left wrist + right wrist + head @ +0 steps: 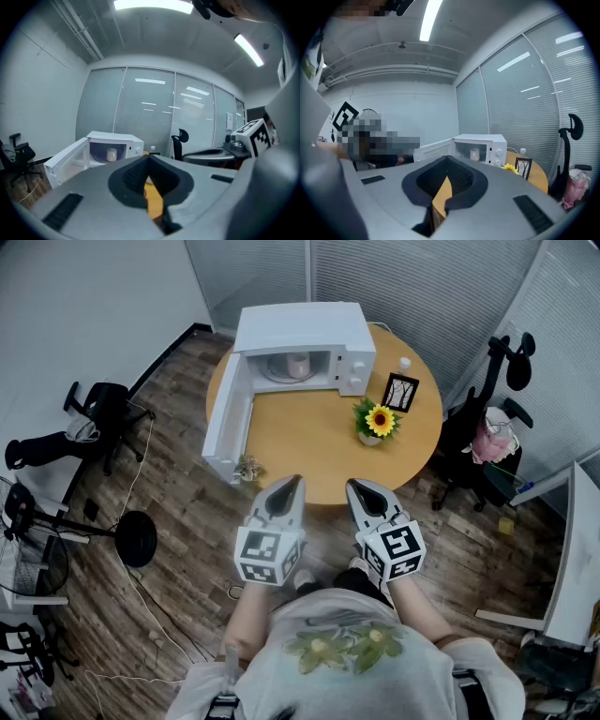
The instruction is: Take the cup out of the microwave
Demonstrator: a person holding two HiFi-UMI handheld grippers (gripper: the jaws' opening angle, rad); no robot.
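The white microwave (300,329) stands at the far side of the round wooden table (309,451), its door (228,423) swung wide open to the left. A pale cup (298,365) sits upright inside on the turntable; it also shows as the cup (111,154) in the left gripper view and the cup (475,154) in the right gripper view. My left gripper (289,486) and right gripper (360,487) hover side by side at the table's near edge, far from the microwave. Both are shut and hold nothing, the left gripper (149,159) and the right gripper (446,161) with tips together.
A sunflower pot (378,421), a black picture frame (400,392) and a small bottle (404,363) stand right of the microwave. A tiny plant (248,468) sits below the door. Office chairs (98,413), a fan base (137,538) and cables crowd the floor at left; another chair (492,418) stands at right.
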